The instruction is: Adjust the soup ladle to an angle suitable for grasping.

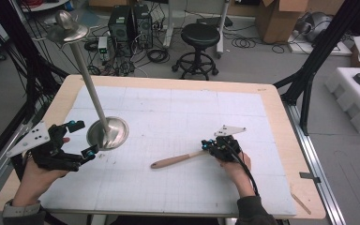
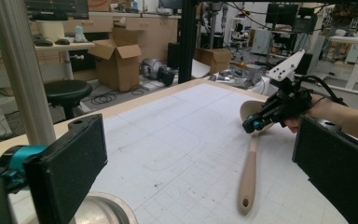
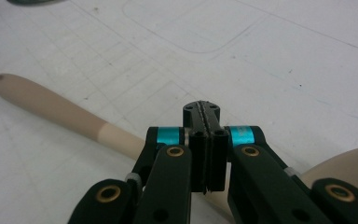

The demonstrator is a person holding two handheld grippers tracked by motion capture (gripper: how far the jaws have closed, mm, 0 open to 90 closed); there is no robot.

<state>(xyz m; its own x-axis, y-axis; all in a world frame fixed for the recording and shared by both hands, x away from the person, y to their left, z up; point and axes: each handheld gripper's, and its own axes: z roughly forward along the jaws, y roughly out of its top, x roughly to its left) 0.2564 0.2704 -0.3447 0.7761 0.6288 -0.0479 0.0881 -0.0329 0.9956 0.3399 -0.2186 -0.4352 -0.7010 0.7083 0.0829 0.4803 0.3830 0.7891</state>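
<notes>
Standing at the left, the metal stand (image 1: 107,132) is the landmark: its pole tilts up from a round base, which the left gripper view cuts off at the bottom. Just left of that base the left gripper (image 1: 77,139) hovers with jaws spread wide and empty. Right of the stand, the right gripper (image 1: 208,145) has its jaws pressed together over the wooden spoon (image 1: 176,161), hiding the neck; whether they pinch it is unclear.

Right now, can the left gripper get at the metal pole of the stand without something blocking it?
Probably yes. The left gripper is open, and the metal pole rises from its round base just beside its fingers. Nothing lies between them; the wooden spoon is off by the right gripper.
</notes>
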